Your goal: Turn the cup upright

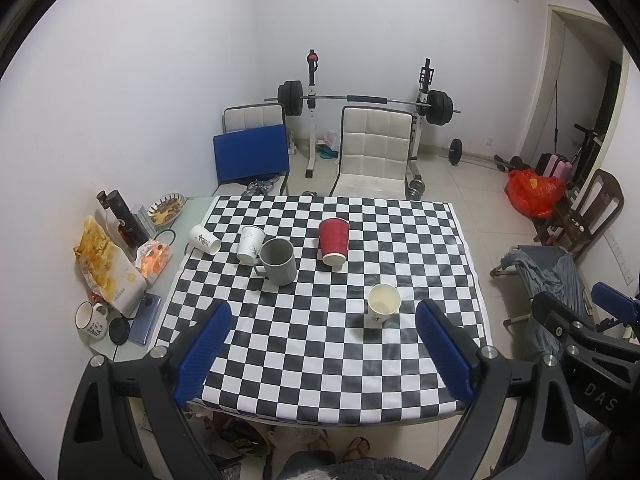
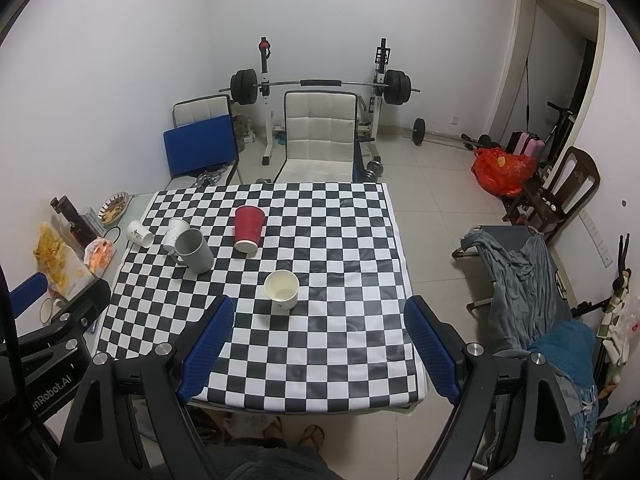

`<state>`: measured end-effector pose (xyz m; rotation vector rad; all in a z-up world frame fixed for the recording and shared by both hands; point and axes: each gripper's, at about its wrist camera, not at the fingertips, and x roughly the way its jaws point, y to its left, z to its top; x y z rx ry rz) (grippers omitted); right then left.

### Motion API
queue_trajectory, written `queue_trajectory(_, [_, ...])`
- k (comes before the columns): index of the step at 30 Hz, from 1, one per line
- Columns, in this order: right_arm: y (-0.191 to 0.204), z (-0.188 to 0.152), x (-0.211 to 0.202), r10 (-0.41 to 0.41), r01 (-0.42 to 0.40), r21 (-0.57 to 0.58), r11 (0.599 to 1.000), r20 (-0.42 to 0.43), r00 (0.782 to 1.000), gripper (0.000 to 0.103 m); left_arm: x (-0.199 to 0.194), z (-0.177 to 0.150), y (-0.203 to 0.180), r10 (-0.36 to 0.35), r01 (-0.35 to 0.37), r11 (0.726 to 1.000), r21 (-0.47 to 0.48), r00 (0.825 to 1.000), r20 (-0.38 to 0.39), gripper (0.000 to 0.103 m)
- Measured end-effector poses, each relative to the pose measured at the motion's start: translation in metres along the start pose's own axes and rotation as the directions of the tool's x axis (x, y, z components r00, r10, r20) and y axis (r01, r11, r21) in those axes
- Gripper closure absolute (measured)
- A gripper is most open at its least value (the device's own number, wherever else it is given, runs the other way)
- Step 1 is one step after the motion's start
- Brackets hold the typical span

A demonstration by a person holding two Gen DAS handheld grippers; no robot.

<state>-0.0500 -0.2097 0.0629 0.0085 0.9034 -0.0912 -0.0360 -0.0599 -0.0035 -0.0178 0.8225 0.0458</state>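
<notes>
A checkered tablecloth (image 1: 320, 340) (image 2: 320, 340) holds several cups. A red paper cup (image 1: 334, 241) (image 2: 248, 229) stands upside down at the middle. A white paper cup (image 1: 383, 304) (image 2: 282, 289) stands upright near the front. A grey mug (image 1: 278, 261) (image 2: 195, 250) stands upright, and a white cup (image 1: 249, 243) (image 2: 174, 233) is just behind it. Another white cup (image 1: 204, 239) (image 2: 139, 233) lies on its side at the left edge. My left gripper (image 1: 323, 354) and my right gripper (image 2: 319, 350) are both open and empty, high above the table's near edge.
Snack bags (image 1: 106, 264), a dark bottle (image 1: 124, 216), a plate (image 1: 166, 208) and a mug (image 1: 90, 320) crowd the table's left strip. White chairs (image 1: 374, 152) and a barbell rack (image 1: 364, 100) stand behind the table. A cot with clothes (image 2: 520, 280) is at the right.
</notes>
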Motion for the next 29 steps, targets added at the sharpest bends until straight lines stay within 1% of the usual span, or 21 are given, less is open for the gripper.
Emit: queue_trajectory(29, [0.0004, -0.0021, -0.0012, 0.004, -0.004, 0.004, 1.000, -0.002, 1.000, 0.014, -0.0012, -0.0009, 0.0043, -0.002, 0.002, 1.000, -0.001, 1.000, 0.004, 0.009])
